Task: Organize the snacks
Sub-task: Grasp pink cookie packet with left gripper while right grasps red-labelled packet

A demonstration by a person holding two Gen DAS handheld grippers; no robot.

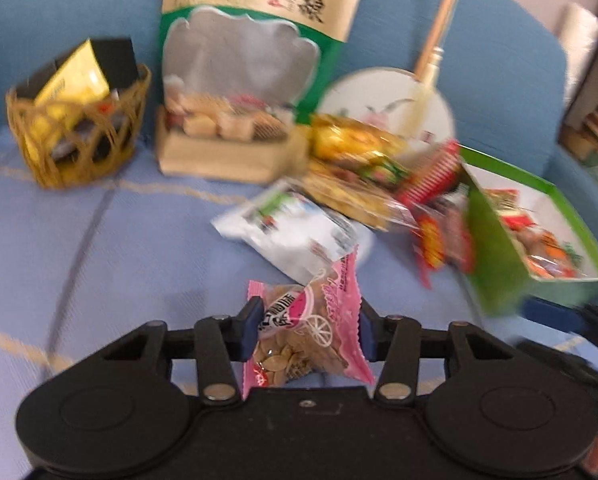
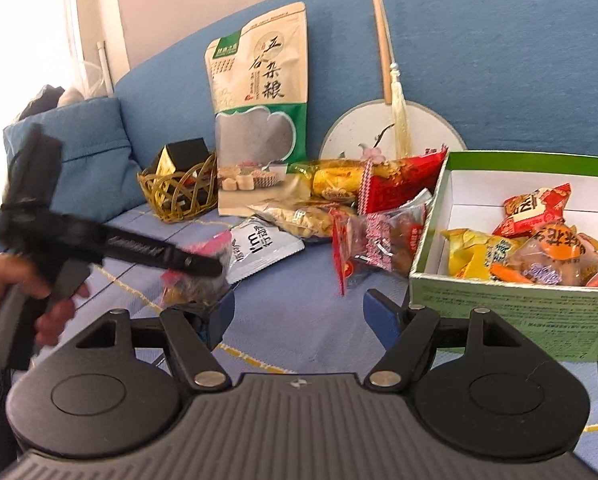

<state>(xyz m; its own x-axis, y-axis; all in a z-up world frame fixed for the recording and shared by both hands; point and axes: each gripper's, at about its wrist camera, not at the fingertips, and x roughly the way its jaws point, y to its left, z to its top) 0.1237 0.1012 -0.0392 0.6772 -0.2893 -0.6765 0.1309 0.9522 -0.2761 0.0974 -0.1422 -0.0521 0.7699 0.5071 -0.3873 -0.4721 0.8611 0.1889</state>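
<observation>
Two grippers | left [image 1: 305, 330] holds pink packet [image 1: 307, 332] | right [image 2: 299, 316] wide | blue sofa [image 2: 499, 60]

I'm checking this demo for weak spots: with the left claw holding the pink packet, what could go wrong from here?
1. The left claw pinches the pink packet by its sides only; the slick wrapper might slip out on the way.
2. The green box already holds several snacks, so the packet could land on the heap and slide off.
3. The right claw hangs open just beside the box, where the two claws might bump.
</observation>
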